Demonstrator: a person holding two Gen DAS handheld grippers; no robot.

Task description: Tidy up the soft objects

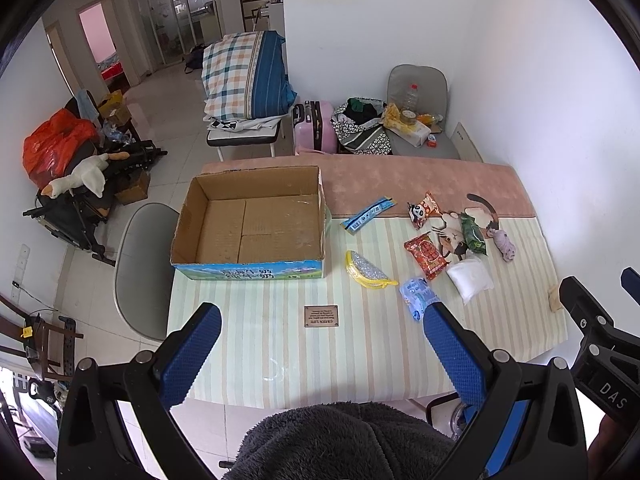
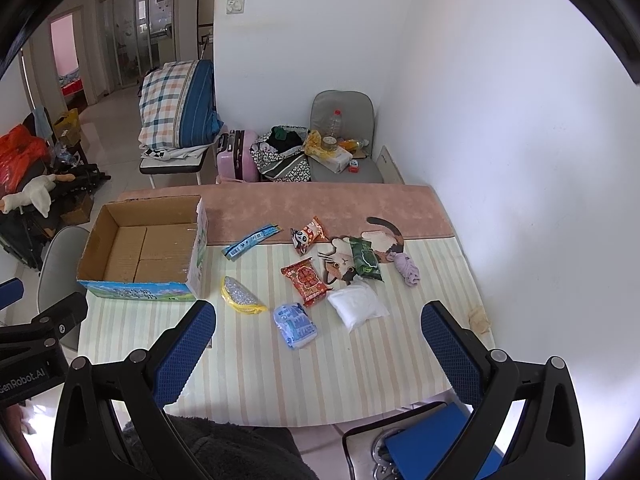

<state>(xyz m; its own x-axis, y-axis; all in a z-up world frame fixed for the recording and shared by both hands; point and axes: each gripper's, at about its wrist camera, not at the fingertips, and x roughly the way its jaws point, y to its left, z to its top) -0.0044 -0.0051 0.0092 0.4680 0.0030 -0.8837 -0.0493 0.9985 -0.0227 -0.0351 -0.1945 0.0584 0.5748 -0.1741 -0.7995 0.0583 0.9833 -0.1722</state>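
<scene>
Both grippers, left gripper (image 1: 322,334) and right gripper (image 2: 318,334), hover with fingers spread, grasping nothing. An empty brown cardboard box (image 2: 144,254) sits on the striped counter (image 2: 256,360) beside scattered soft packets.

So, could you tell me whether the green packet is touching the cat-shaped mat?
Touching. In the right wrist view the green packet lies directly on the cat-shaped mat, covering its middle, with the mat showing on both sides of it.

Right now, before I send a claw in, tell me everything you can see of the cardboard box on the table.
The open-topped brown cardboard box stands upright on the striped tablecloth at the table's left side. It looks empty, its floor showing only folded bottom flaps. The near outer wall has a blue-green printed panel; the rim looks slightly worn. No packet touches it; the yellow-edged silver pouch lies closest, apart.
</scene>
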